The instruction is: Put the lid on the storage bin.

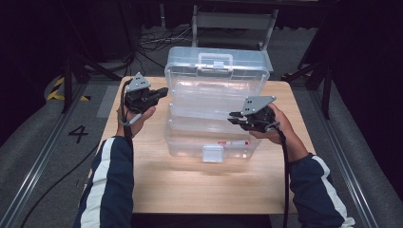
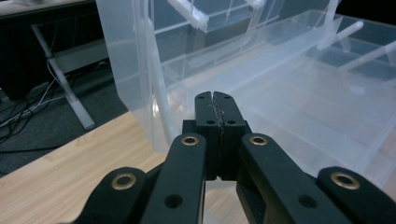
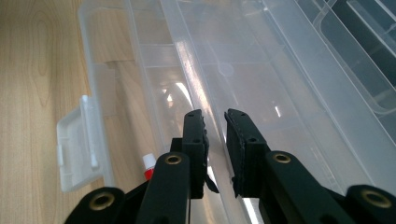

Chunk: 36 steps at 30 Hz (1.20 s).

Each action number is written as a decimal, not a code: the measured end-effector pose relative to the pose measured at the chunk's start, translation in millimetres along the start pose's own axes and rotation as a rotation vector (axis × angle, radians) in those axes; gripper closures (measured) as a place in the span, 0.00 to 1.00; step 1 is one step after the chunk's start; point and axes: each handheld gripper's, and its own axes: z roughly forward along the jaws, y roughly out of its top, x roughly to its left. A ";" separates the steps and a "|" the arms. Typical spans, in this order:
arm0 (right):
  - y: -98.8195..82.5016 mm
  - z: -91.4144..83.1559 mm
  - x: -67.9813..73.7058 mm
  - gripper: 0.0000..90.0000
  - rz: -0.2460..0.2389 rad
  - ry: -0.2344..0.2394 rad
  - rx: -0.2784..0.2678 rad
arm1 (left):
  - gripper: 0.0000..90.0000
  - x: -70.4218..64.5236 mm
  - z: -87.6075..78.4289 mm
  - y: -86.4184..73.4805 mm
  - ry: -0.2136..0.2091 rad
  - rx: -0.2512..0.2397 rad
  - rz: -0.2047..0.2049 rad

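Now the left gripper is closed on nothing beside the clear box, while the right gripper grips a tray wall between narrowed jaws.

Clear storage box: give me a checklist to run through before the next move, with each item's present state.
1. Clear storage box stands open on the table, lid up: ok.
2. Left hand-held gripper free of the box, jaws shut on nothing: ok.
3. Right hand-held gripper has a tray wall between its jaws: ok.
4. Right pads pressing that wall firmly: cannot tell.
5. Front latch hangs loose, clear of both grippers: ok.
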 end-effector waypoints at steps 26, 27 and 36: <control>-12.6 -16.8 5.6 0.89 0.001 -0.017 -0.015 | 1.00 -1.5 6.9 23.6 -0.026 0.037 0.040; -14.0 -22.5 6.4 0.91 -0.015 -0.041 -0.022 | 1.00 -1.1 6.1 23.2 -0.026 0.040 0.046; -32.5 -55.7 6.9 0.90 0.027 -0.080 -0.052 | 1.00 -2.7 2.4 21.0 -0.023 0.042 0.075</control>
